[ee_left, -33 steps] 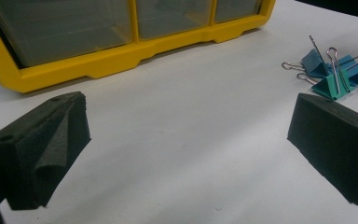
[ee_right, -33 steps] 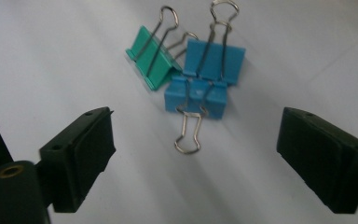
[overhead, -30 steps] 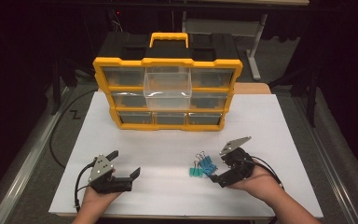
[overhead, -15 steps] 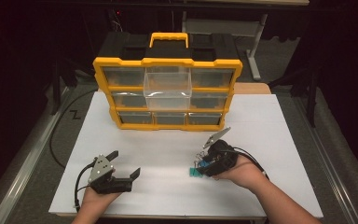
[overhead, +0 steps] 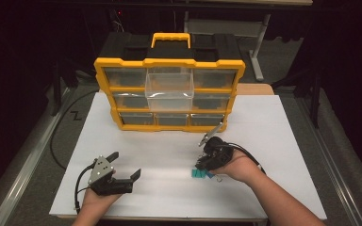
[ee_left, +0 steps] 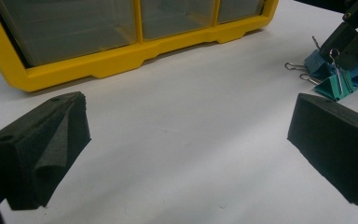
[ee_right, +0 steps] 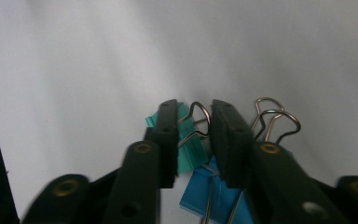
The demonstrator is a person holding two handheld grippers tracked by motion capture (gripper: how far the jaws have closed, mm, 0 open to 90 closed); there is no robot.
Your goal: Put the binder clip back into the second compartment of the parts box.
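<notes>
White table (overhead: 169, 141); right hand-held gripper (ee_right: 193, 122) straddles teal clip (ee_right: 191, 144).

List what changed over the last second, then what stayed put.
The right gripper swung in from beside the binder clips and came down over them; its jaws now straddle the wire handles of the teal clip, not visibly closed on it, with the blue clip just beside. The clips have barely shifted, if at all. The left gripper stayed open on the table, and the yellow organizer did not move.
</notes>
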